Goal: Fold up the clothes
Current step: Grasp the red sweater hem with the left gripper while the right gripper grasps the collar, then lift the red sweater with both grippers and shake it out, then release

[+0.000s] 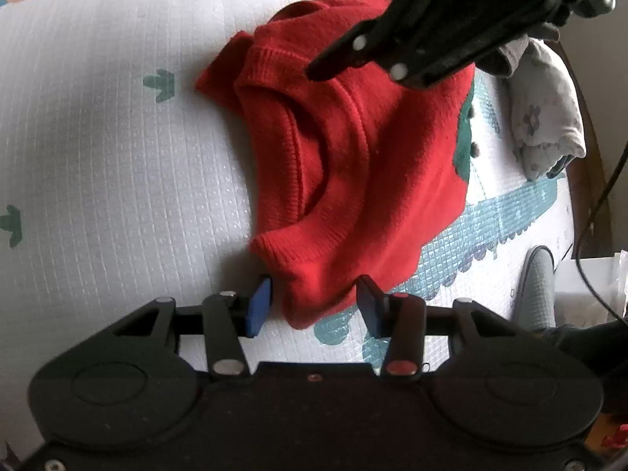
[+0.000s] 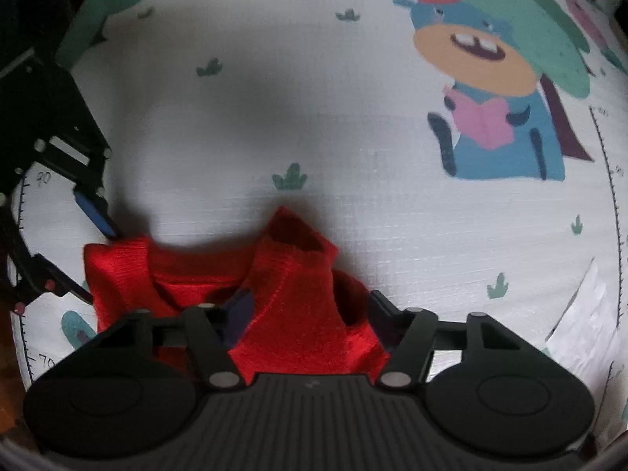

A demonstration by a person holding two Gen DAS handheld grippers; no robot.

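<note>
1. Left side: the left gripper [image 1: 314, 306] has its fingers well apart, with a corner of the red sweater [image 1: 353, 165] lying between them but not pinched. If they close too shallow, I judge the thick knit could slip out when lifted.
2. Right side: the right gripper [image 2: 310, 314] has its fingers spread wide around a bunched part of the sweater. The cloth sits between them, and I cannot tell if the pads touch it. Here a close could catch more than one layer — then the fold would come out uneven.
3. If one gripper pulls before the other, the sweater may drag across the play mat [image 1: 117, 137] and wrinkle.
4. The sweater lies on the mat between both grippers, rumpled, its ribbed neck opening facing up. A green patch shows at one edge. It is not a flat neat rectangle.
5. A pale garment [image 1: 545, 117] lies beyond, apart from the sweater.
</note>
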